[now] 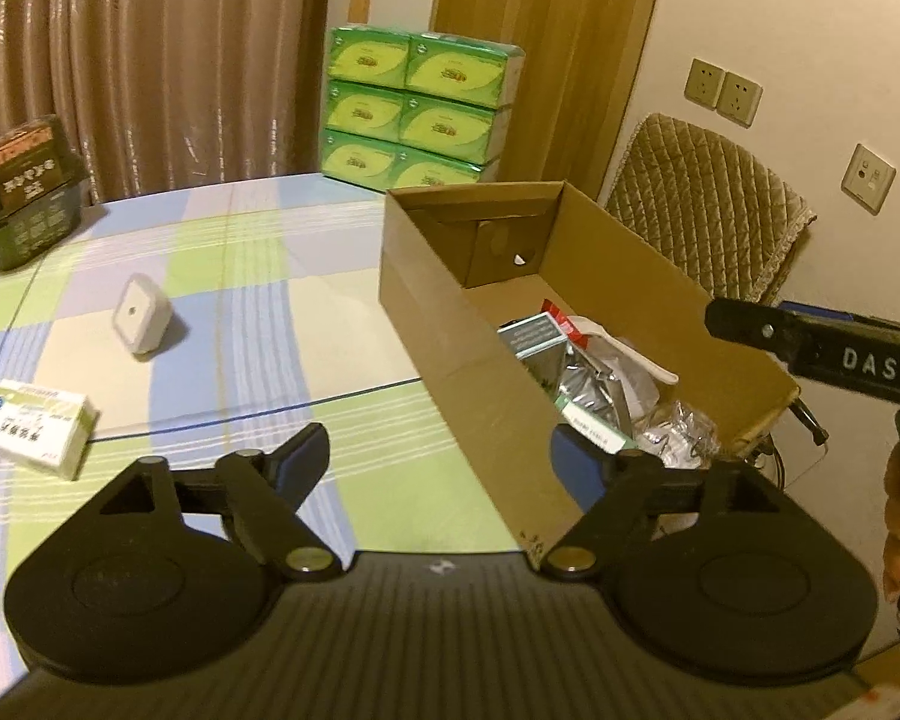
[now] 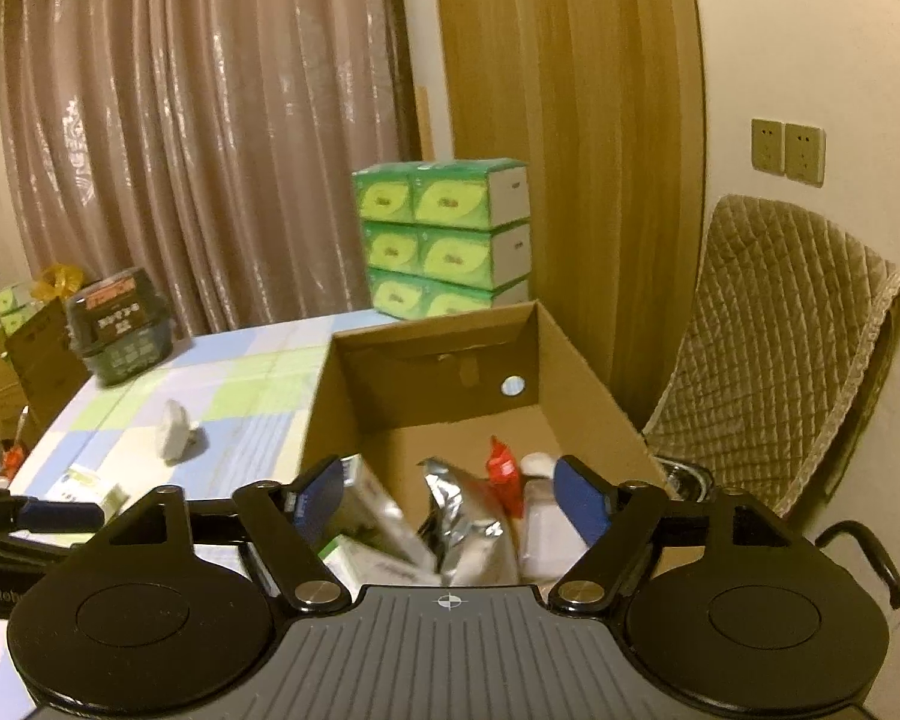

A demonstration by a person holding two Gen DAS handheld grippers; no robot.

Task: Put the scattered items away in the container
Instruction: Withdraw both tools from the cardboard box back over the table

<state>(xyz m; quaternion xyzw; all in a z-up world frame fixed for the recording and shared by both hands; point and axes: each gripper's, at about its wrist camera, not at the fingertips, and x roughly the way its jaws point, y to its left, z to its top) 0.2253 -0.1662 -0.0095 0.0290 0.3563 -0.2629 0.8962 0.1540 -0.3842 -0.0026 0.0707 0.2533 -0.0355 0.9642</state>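
Both grippers hover empty at the cardboard box, with two items left out on the desk.

The left gripper (image 1: 438, 456) has its jaws spread wide, one finger over the checked cloth and the other past the box's near wall, gripping nothing. The right gripper (image 2: 450, 495) hangs over the near end of the cardboard box (image 1: 450, 360), jaws likewise released and empty. Inside the box, toward its near end, lie a crumpled silver foil pouch (image 2: 462, 516), a teal-and-white carton (image 1: 534, 333), a red packet (image 2: 501, 468) and what may be clear plastic wrapping, too blurred to be sure. The box sits at the desk's right edge. A white medicine box (image 1: 36, 429) lies near the desk's left edge, and a small white square device (image 1: 141, 315) stands farther back, well apart from the box.
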